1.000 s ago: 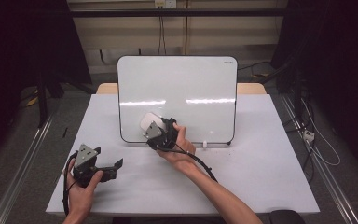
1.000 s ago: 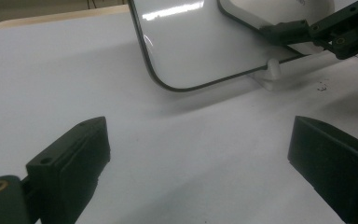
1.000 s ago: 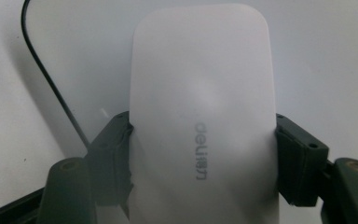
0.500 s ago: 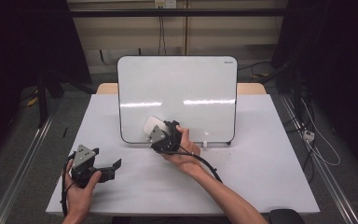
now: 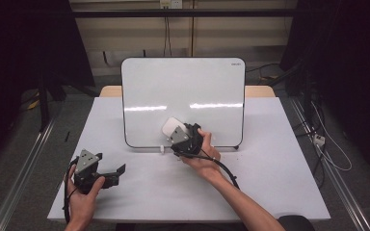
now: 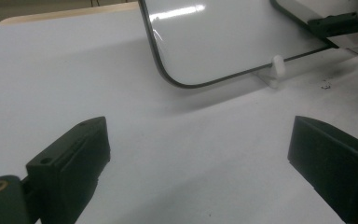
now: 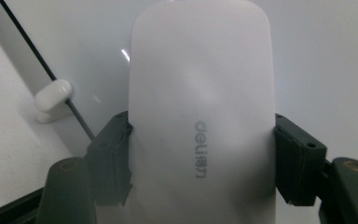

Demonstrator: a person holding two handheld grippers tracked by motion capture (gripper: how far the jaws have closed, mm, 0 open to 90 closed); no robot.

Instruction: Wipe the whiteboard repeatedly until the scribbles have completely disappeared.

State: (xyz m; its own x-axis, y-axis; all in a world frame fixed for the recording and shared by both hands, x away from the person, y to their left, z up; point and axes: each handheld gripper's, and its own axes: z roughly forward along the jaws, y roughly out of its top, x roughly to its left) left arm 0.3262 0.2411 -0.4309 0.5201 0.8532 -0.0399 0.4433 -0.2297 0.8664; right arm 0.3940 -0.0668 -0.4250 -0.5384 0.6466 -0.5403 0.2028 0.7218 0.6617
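Currently: right hand-held gripper (image 5: pixel 177 132) clamps white eraser (image 5: pixel 172 128) against whiteboard (image 5: pixel 183 96), wiping its lower edge. Left hand-held gripper (image 5: pixel 118 172), open, idles at seven o'clock. Next: sweep onward, flat.

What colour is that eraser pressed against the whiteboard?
White, with small grey lettering; the eraser shows best in the right gripper view.

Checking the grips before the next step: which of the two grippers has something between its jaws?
The right gripper, at the whiteboard: it is shut on a white eraser. The left gripper rests open over the table, nothing in it.
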